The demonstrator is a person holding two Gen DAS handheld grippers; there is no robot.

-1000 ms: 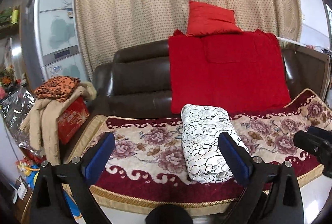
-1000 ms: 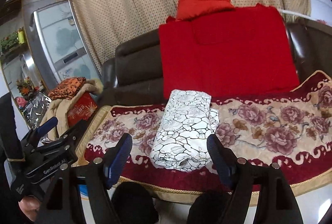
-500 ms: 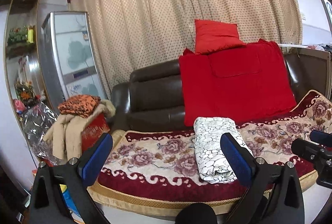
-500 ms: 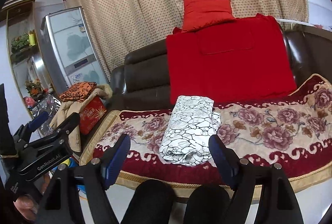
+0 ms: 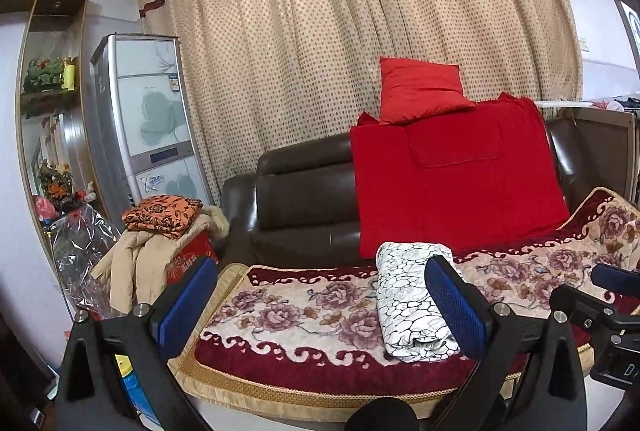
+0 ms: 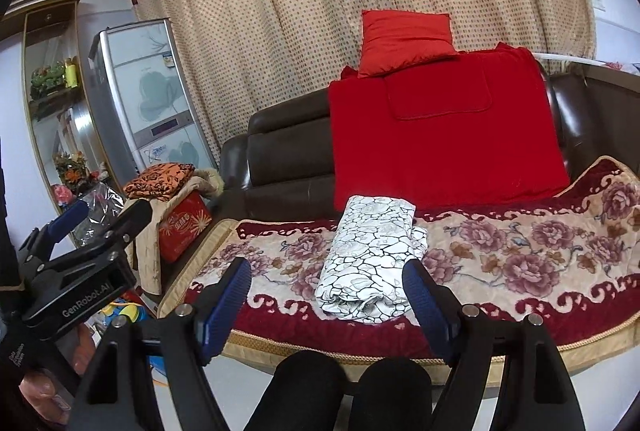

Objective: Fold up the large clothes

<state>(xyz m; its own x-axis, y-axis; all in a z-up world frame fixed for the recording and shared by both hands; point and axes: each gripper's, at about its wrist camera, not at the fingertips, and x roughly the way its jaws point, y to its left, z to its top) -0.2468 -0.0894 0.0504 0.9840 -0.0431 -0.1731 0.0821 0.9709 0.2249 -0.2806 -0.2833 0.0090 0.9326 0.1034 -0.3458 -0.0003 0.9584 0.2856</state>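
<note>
One sofa (image 5: pixel 304 191), dark brown leather, serves as landmark; on its seat a floral red-and-cream blanket (image 5: pixel 304 315), spread flat. Against its backrest: red throw (image 5: pixel 452 187), with a red cushion (image 5: pixel 416 91) on top. On the blanket, mid-seat: white crackle-print garment (image 6: pixel 372 259), already folded into a compact oblong bundle; folding appears complete, nothing left but perhaps tidying or stacking. Off the sofa's left end: tan coat and orange cloth (image 5: pixel 160 215) piled on a red box. Left gripper (image 5: pixel 320 315) and right gripper (image 6: pixel 328 307): both spread wide, empty, held clear in front of the sofa.
</note>
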